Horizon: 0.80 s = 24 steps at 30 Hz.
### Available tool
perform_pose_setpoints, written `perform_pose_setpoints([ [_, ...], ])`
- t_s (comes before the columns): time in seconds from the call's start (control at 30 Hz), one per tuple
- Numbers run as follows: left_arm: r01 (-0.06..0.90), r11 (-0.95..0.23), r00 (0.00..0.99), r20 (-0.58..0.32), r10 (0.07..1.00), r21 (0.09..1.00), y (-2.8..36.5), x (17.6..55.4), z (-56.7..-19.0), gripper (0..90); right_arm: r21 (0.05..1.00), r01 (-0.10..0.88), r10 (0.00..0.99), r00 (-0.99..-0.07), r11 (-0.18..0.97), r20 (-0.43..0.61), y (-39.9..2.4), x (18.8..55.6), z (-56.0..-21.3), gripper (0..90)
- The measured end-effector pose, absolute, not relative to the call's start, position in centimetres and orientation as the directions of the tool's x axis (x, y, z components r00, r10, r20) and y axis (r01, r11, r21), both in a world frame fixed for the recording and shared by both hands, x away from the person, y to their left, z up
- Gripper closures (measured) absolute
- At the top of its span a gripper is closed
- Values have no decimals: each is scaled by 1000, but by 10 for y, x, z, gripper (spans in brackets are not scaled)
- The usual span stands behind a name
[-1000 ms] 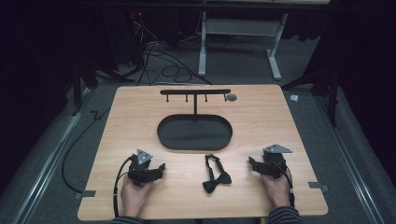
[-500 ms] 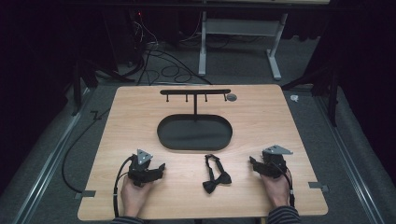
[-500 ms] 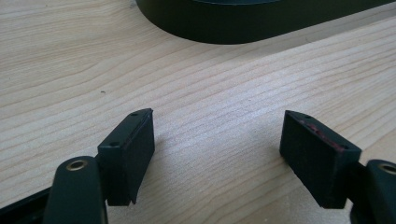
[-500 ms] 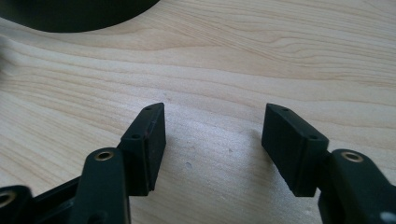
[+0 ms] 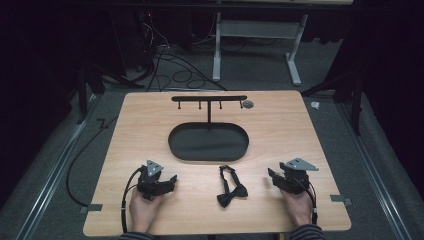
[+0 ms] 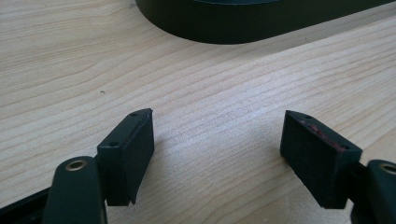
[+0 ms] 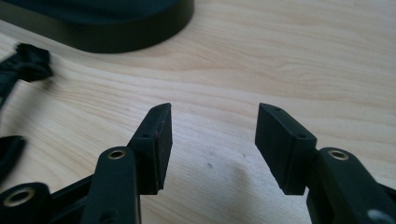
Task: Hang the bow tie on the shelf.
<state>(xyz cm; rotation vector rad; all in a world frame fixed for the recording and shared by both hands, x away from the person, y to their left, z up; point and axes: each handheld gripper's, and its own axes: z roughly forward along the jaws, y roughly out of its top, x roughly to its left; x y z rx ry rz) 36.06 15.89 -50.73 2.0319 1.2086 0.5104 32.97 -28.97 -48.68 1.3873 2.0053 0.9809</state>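
A black bow tie [image 5: 231, 187] with its strap lies on the wooden table [image 5: 300, 130] near the front edge, between my two grippers. Behind it stands a black oval tray [image 5: 208, 142] with a post and a hook bar [image 5: 209, 98]. My left gripper [image 5: 172, 180] rests on the table left of the bow tie, jaws wide open [image 6: 217, 130] over bare wood. My right gripper [image 5: 271, 175] rests to the bow tie's right. Its jaws [image 7: 212, 126] have just been closing but stand open with nothing between them. The bow tie's strap [image 7: 28, 63] lies off to their left.
A small grey disc [image 5: 247, 104] lies on the table by the hook bar's right end. Cables [image 5: 170, 60] and a white stand frame [image 5: 255, 35] are on the floor behind the table. The tray's wall [image 6: 243, 21] is just ahead of the left jaws.
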Motion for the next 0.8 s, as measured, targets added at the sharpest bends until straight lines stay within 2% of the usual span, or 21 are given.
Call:
perform_pose_setpoints([
  [0.27,595,-313,486,-22,874,740,159,361,-507,264,791,568,916,-401,228,24,-280,321,-474,529],
  [0.6,596,-310,486,-24,874,741,159,361,-507,264,832,514,884,-462,206,66,-260,318,-464,534],
  [0.8,596,-311,486,-24,874,741,159,361,-507,264,806,551,849,-513,217,122,-245,329,-467,514],
])
